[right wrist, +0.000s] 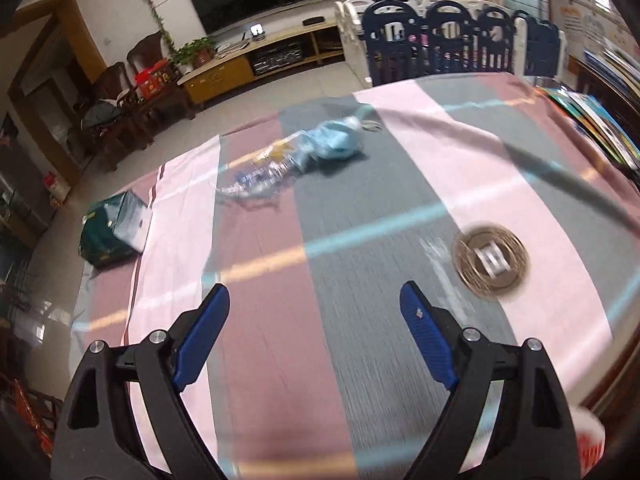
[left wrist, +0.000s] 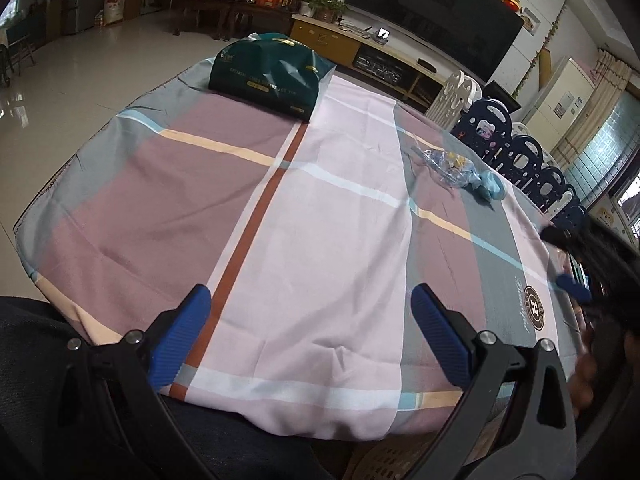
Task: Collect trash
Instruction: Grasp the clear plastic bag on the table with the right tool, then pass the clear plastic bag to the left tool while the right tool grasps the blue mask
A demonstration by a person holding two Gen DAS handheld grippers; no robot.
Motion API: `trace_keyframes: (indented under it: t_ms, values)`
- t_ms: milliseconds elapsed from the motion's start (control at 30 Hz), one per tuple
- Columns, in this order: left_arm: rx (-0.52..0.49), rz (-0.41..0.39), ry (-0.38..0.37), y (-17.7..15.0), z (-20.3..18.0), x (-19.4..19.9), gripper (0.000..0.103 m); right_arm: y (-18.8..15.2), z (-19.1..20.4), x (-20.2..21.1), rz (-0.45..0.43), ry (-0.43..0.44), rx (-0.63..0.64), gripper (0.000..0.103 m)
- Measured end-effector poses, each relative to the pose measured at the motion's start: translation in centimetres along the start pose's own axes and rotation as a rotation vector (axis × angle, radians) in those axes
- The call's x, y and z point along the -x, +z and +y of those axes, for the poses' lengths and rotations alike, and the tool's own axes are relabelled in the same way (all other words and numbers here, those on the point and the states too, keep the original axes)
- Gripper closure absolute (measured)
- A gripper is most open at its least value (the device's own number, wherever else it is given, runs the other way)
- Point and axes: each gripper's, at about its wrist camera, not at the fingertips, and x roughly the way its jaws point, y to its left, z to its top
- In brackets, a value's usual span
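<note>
On the striped tablecloth (left wrist: 340,240) lie a crumpled clear plastic wrapper (left wrist: 444,164) and a light blue crumpled piece (left wrist: 490,188) side by side, far right in the left wrist view. The right wrist view shows the same wrapper (right wrist: 260,178) and blue piece (right wrist: 334,142) ahead, blurred. My left gripper (left wrist: 310,300) hovers open over the near table edge, nothing between its fingers. My right gripper (right wrist: 314,300) is open over the grey stripe, well short of the trash, and appears blurred at the right edge (left wrist: 576,284) of the left wrist view.
A dark green bag (left wrist: 268,74) lies at the table's far end, also seen as the green bag (right wrist: 114,230) at the left. A round emblem (right wrist: 490,260) is printed on the cloth. Chairs (left wrist: 520,152) line the right side; a woven basket (left wrist: 400,460) sits below the near edge.
</note>
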Motion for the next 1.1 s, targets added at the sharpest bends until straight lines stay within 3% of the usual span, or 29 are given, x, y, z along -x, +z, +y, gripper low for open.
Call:
trace_keyframes:
  t_ms: [233, 367, 467, 500, 533, 567, 633, 733, 800, 967, 1000, 1067, 1100]
  values:
    - [0.007, 0.023, -0.031, 0.0, -0.3, -0.5, 0.004, 11.5, 0.5, -11.5, 0.012, -0.107, -0.062, 0.018]
    - [0.019, 0.038, -0.054, 0.2, -0.3, -0.9, 0.004, 14.3, -0.4, -17.2, 0.091, -0.172, -0.132, 0.018]
    - [0.035, 0.048, -0.066, 0.3, -0.1, -1.1, 0.004, 14.5, 0.5, -19.3, 0.118, -0.173, -0.086, 0.018]
    - [0.039, 0.05, -0.069, 0.3, 0.0, -1.2, 0.004, 14.4, 1.2, -19.7, 0.124, -0.173, -0.049, 0.026]
    - [0.044, 0.053, -0.073, 0.3, 0.0, -1.2, 0.004, 14.1, 2.0, -20.0, 0.131, -0.163, -0.003, 0.053]
    - [0.05, 0.055, -0.074, 0.3, 0.1, -1.2, 0.004, 13.6, 2.7, -20.2, 0.152, -0.137, 0.034, 0.069]
    - [0.066, 0.057, -0.078, 0.4, 0.4, -1.3, 0.004, 12.5, 3.5, -19.7, 0.167, -0.089, 0.06, 0.084]
    - [0.1, 0.041, -0.078, 0.4, 1.0, -0.9, 0.004, 10.2, 4.6, -17.5, 0.216, 0.032, 0.063, 0.091]
    - [0.132, 0.016, -0.073, 0.5, 1.6, -0.5, 0.004, 7.8, 5.5, -15.0, 0.259, 0.121, 0.081, 0.091]
    - [0.248, -0.014, -0.076, 0.6, 3.8, 0.0, 0.004, 0.7, 7.4, -9.0, 0.374, 0.239, 0.244, 0.089]
    - [0.259, -0.003, -0.075, 0.6, 4.0, -0.2, 0.004, -0.3, 7.3, -7.7, 0.383, 0.261, 0.262, 0.081]
    - [0.252, 0.014, -0.078, 0.5, 3.9, -0.4, 0.004, -1.2, 7.1, -5.4, 0.351, 0.283, 0.283, 0.049]
    - [0.244, 0.018, -0.079, 0.5, 3.7, -0.5, 0.004, -1.3, 6.7, -3.9, 0.309, 0.285, 0.289, 0.027]
